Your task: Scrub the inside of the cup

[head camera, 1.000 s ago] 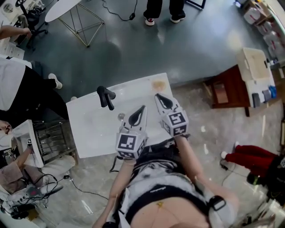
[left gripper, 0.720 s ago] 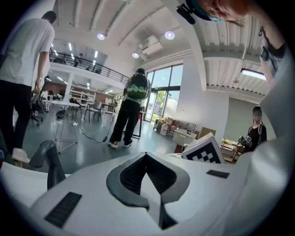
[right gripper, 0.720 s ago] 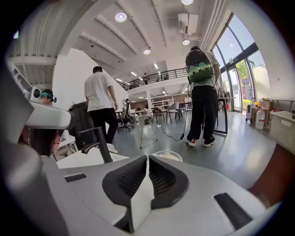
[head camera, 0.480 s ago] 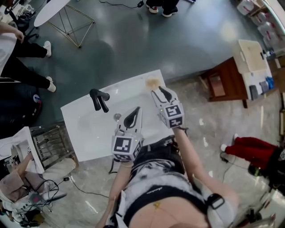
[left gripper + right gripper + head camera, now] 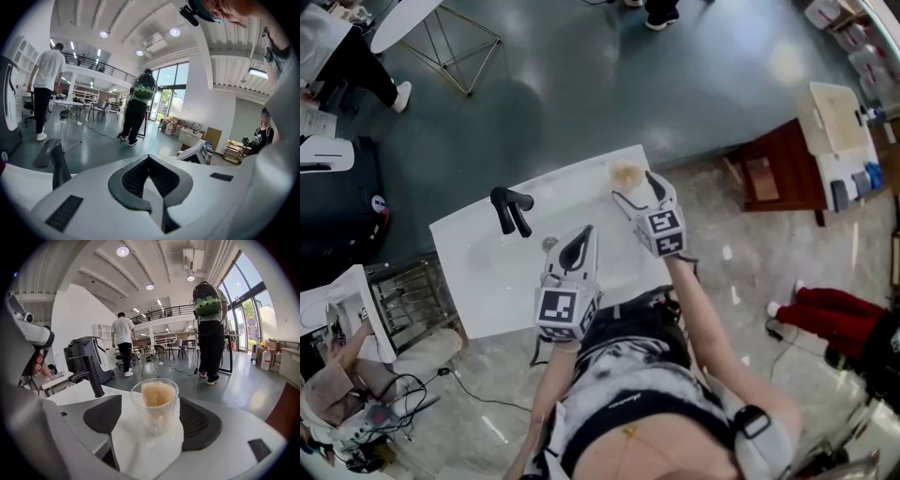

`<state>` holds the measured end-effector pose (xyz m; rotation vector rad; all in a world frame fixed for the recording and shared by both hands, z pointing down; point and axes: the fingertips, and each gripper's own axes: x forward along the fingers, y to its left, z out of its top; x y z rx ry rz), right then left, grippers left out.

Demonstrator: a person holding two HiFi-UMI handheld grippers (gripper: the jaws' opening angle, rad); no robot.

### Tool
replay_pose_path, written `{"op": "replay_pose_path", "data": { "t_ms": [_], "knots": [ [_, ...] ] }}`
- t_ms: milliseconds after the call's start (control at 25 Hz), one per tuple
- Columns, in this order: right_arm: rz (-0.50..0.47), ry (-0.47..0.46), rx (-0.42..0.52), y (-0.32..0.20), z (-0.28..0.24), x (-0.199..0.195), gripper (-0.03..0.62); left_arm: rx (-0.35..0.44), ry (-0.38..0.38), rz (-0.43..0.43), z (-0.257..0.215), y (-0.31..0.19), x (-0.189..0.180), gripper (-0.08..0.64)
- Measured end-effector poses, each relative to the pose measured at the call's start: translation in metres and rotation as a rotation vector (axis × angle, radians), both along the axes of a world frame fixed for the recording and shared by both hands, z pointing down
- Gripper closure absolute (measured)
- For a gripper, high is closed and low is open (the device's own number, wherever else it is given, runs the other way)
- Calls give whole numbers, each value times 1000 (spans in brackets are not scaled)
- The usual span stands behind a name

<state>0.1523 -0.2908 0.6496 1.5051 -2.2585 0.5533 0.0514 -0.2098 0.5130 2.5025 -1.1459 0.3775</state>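
Standing cup [image 5: 626, 175]: clear glass, upright at the far right corner of the counter [image 5: 487, 291]; a tan, foamy-looking mass fills its upper part, and what it is cannot be told.
Right gripper [image 5: 635, 187]: over the far right corner, pointing away from the person; the jaws have just been opening and now stand released, one on each side of the cup [image 5: 154, 404], with a gap showing between each pad and the glass.
Left gripper [image 5: 581, 242]: over the middle of the counter, nearer the near edge, well apart from the cup; jaws clenched tip to tip, with nothing between them [image 5: 149, 161].
Faucet [image 5: 511, 208]: black, near the far edge, left of both grippers; in the right gripper view it rises left of the cup [image 5: 93, 371].
Drain [image 5: 551, 244]: small metal disc in the white basin, just left of the left gripper's tip.
Floor [image 5: 581, 84]: grey, beyond the far edge.
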Motion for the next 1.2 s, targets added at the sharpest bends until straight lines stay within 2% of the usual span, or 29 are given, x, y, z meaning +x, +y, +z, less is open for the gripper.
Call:
{"op": "replay_pose_path", "data": {
  "t_ms": [200,400,680,1080,1200],
  "knots": [
    [-11,5,18,-15,14,-1,147,-24,-14,-18,6,-1,-6,558],
    [-39,-29,46,-28,22,-5,109,-38,-32,-21,12,-3,-10,558],
    [-121,-36,96,-43,24,-20,97,-53,-50,-39,19,-8,-19,558],
    [-210,-20,114,-51,33,-32,95,-76,-72,-35,29,-8,-22,558],
    [-230,-10,109,-50,38,-35,161,-85,-69,-29,32,-5,-22,558]
  ]
}}
